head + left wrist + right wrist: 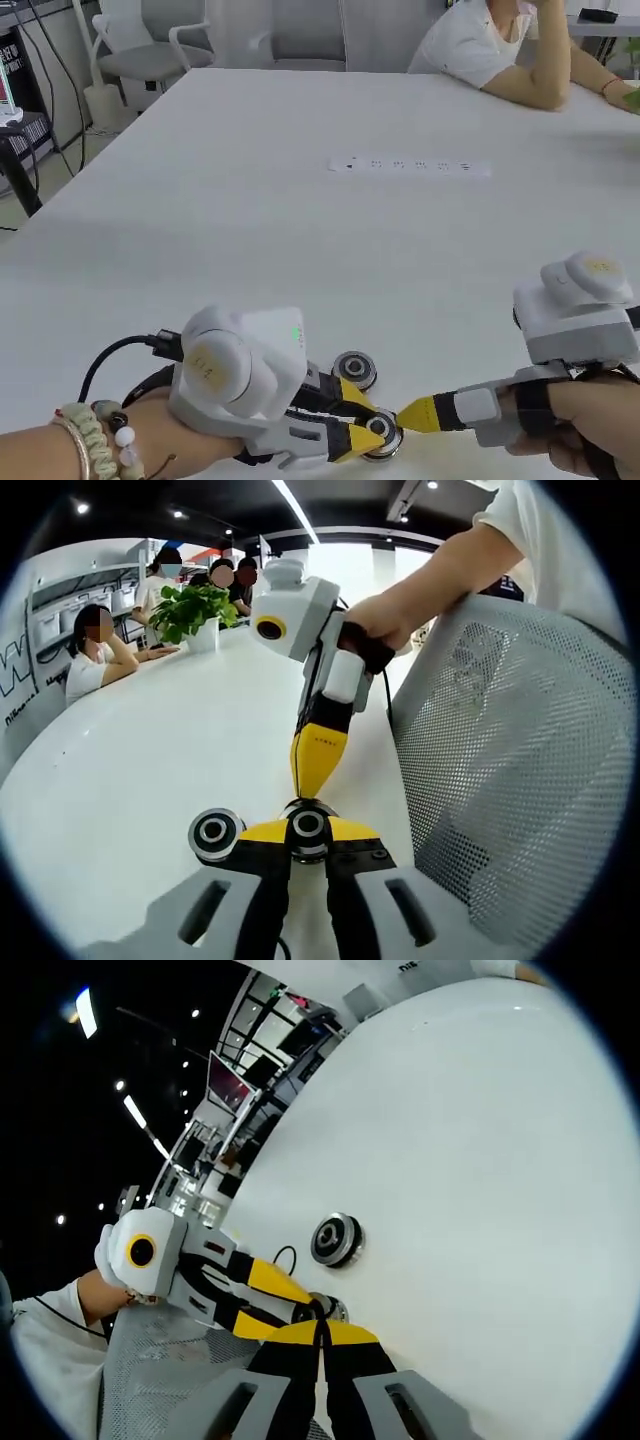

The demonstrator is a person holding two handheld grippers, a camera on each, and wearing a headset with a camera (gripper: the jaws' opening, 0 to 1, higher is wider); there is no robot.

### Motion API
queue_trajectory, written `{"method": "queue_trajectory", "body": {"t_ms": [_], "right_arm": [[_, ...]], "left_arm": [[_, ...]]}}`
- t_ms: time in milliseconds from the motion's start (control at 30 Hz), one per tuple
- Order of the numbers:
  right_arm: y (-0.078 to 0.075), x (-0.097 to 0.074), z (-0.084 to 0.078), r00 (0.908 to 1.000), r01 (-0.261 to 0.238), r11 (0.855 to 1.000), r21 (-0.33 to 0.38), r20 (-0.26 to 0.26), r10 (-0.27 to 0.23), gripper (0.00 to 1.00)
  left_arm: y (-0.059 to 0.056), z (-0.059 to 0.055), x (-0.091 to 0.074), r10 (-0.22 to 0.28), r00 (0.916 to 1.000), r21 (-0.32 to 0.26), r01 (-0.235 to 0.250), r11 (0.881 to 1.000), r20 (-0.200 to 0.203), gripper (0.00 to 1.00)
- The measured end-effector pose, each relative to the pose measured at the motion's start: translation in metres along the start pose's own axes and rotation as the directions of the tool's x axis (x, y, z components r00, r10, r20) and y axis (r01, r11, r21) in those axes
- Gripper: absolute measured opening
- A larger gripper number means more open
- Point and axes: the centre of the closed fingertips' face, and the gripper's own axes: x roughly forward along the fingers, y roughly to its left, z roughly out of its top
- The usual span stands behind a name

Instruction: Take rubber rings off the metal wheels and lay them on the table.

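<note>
A small metal wheel (381,430) with a black rubber ring sits near the table's front edge, and my left gripper (375,432) is shut on it. In the left gripper view the wheel (307,824) lies between the yellow jaw tips of my left gripper (307,830). My right gripper (402,418) comes in from the right, shut, its tip pinching the ring at the wheel's rim (330,1307). A second wheel (355,368) with its ring on lies flat just beyond, and appears as the second wheel (216,832) and the second wheel (335,1238).
The white table (300,250) stretches far ahead. A white power strip (410,165) lies mid-table. A person (500,50) sits at the far edge, with office chairs (140,50) at the back left. A mesh chair (520,780) stands behind the right gripper.
</note>
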Motion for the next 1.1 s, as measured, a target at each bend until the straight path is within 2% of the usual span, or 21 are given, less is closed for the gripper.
{"method": "queue_trajectory", "body": {"t_ms": [533, 1100], "right_arm": [[0.0018, -0.0007, 0.0013, 0.9998, -0.018, 1.0, 0.008, 0.004, 0.018, 0.0], [0.0023, -0.0011, 0.0022, 0.9999, -0.014, 0.999, -0.033, -0.001, 0.014, 0.0]], "left_arm": [[-0.0002, 0.0, -0.0001, -0.003, 1.0, 0.0, 0.003, 1.0, 0.005, 0.07], [-0.0004, 0.0002, 0.0, -0.005, 0.9999, -0.008, 0.005, 1.0, 0.013, 0.07]]}}
